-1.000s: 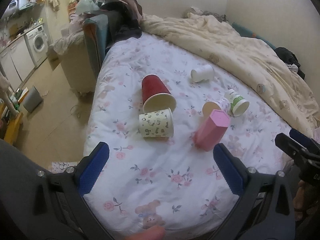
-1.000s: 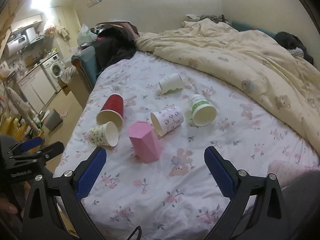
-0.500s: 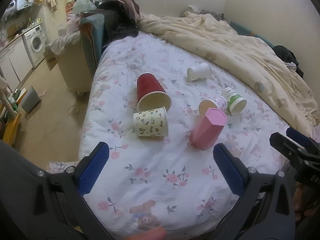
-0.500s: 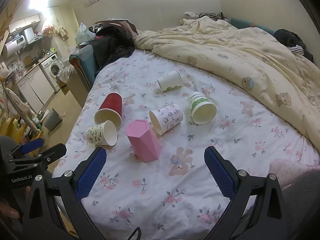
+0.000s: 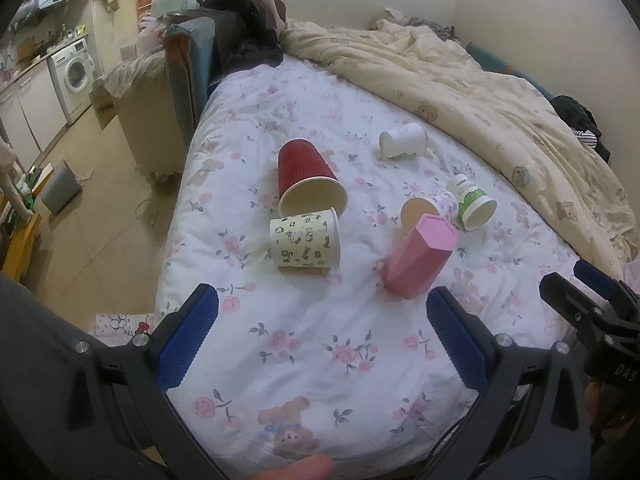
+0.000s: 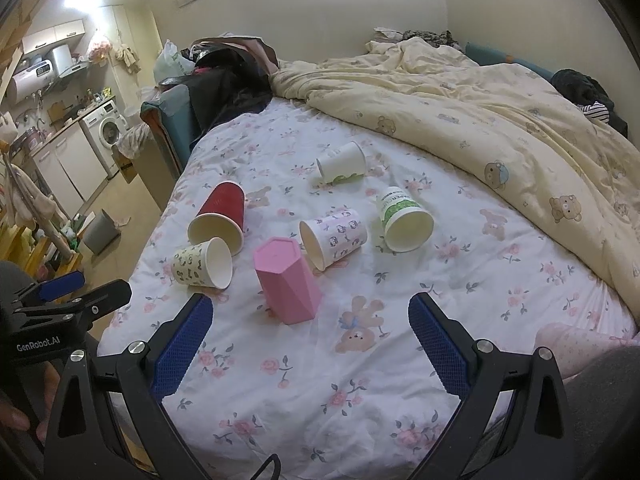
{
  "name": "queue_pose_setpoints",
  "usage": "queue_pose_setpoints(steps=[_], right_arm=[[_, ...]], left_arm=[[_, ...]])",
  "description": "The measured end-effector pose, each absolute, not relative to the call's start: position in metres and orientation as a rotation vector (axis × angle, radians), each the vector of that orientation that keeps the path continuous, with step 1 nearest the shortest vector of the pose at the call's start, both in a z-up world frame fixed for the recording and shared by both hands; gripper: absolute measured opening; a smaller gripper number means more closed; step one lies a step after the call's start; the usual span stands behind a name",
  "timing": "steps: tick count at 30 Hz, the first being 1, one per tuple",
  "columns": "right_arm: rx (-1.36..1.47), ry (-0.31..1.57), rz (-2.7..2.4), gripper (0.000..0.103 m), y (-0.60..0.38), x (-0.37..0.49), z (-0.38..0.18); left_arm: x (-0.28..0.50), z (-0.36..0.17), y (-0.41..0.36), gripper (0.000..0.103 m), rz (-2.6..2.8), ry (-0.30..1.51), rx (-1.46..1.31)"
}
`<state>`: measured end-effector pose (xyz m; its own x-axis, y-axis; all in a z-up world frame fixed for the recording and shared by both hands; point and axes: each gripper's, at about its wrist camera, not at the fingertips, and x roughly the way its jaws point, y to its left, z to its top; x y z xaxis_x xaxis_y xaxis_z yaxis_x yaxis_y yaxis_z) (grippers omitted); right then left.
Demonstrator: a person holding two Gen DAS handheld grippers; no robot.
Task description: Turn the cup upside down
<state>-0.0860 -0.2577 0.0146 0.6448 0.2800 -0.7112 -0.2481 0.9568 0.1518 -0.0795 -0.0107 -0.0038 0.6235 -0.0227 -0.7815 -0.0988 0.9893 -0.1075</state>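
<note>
Several cups lie on the flowered bed sheet [image 5: 320,344]. A pink hexagonal cup [image 5: 418,258] [image 6: 286,280] stands base up, leaning. On their sides lie a red cup [image 5: 306,178] [image 6: 220,218], a yellow patterned cup [image 5: 306,242] [image 6: 202,264], a purple patterned cup [image 6: 334,238] [image 5: 434,208], a green-labelled cup [image 6: 404,218] [image 5: 474,202] and a white cup [image 5: 402,140] [image 6: 342,162]. My left gripper [image 5: 320,336] is open and empty, nearer than the cups. My right gripper [image 6: 310,344] is open and empty, just short of the pink cup.
A cream quilt [image 6: 480,120] covers the bed's right and far side. The bed's left edge drops to the floor, with a grey bin [image 5: 60,192] and a washing machine [image 5: 76,76]. Dark clothes [image 6: 228,88] are piled on a chair at the bed's far left corner.
Both grippers have drawn back and risen a little, so the cups look slightly farther away. No cup has moved. Both stay open.
</note>
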Motion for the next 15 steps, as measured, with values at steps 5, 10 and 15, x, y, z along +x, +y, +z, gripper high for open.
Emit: queue_pose_setpoints(steps=[5,10,15], right_arm=[[0.044,0.818,0.301,0.101,-0.2576,-0.0858,0.0144],[0.043,0.818,0.302,0.101,-0.2578,-0.0858,0.0146],[0.046,0.828,0.299,0.101,-0.2576,-0.0851,0.0122]], left_arm=[[-0.0794,-0.0041,-0.0106,0.103,0.045,0.898,-0.143],[-0.0793,-0.0041,-0.0107,0.103,0.044,0.899,-0.146],[-0.0789,-0.0051,-0.0103,0.103,0.047,0.900,-0.147]])
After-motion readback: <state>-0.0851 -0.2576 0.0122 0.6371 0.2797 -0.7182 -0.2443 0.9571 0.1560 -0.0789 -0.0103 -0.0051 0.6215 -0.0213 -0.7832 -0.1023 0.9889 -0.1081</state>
